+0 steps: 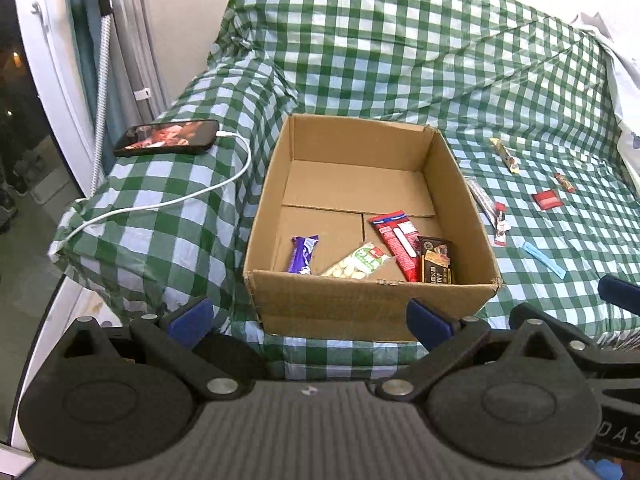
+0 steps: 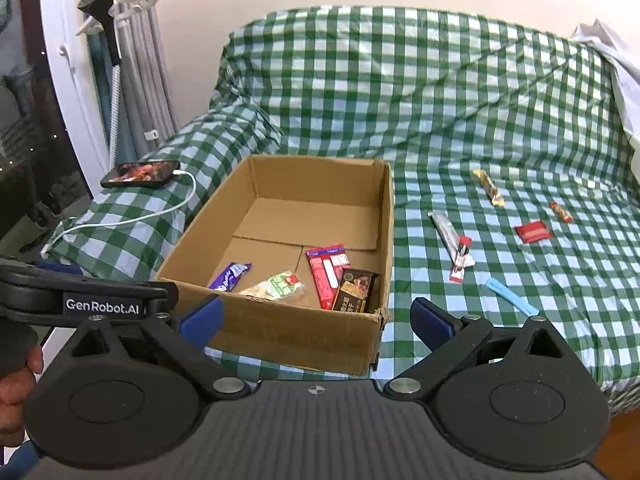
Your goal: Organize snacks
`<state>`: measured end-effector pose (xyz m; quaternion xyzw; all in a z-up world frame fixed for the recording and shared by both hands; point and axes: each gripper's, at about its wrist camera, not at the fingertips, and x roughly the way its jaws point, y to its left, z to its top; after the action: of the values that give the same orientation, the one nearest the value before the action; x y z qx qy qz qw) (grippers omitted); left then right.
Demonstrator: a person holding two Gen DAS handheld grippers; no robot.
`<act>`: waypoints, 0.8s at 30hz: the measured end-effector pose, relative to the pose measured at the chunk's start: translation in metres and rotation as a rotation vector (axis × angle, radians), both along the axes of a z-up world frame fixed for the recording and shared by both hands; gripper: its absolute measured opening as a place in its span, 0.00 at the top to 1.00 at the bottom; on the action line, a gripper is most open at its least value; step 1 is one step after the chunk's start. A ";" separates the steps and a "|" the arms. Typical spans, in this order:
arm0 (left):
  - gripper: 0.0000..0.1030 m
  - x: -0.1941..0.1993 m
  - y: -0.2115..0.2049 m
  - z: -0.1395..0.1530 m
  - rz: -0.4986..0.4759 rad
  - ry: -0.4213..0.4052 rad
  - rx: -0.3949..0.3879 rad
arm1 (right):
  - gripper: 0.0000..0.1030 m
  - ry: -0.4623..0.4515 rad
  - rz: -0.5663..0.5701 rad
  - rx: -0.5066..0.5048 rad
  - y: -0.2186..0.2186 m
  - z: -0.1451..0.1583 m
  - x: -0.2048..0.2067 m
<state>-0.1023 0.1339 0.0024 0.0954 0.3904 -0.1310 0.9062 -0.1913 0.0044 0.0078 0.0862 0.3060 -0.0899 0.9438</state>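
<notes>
So far my left gripper (image 1: pixel 308 316) and right gripper (image 2: pixel 316 318) both hang with fingers spread wide and empty, just short of the cardboard box (image 2: pixel 304 334). Four snacks lie at its near end: purple bar (image 2: pixel 229 276), green pack (image 2: pixel 280 286), red pack (image 2: pixel 326 276), brown pack (image 2: pixel 354 292). About six remain scattered on the checked sofa cover (image 2: pixel 500 280) to the right of the box, well apart, with open room above them. Box walls stand upright; a phone (image 2: pixel 140 174) lies far left.
</notes>
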 end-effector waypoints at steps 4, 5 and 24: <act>0.00 -0.009 0.004 0.004 0.000 -0.008 -0.007 | 0.03 -0.017 0.004 -0.004 0.002 0.003 -0.008; 0.00 -0.011 0.005 0.005 0.000 -0.012 -0.007 | 0.03 -0.022 0.003 -0.006 0.003 0.004 -0.010; 0.00 -0.017 0.009 0.009 -0.005 -0.026 -0.005 | 0.03 -0.035 -0.002 -0.011 0.009 0.008 -0.017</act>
<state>-0.1192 0.1427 0.0117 0.0957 0.3782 -0.1329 0.9111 -0.2085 0.0136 0.0161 0.0829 0.2888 -0.0908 0.9494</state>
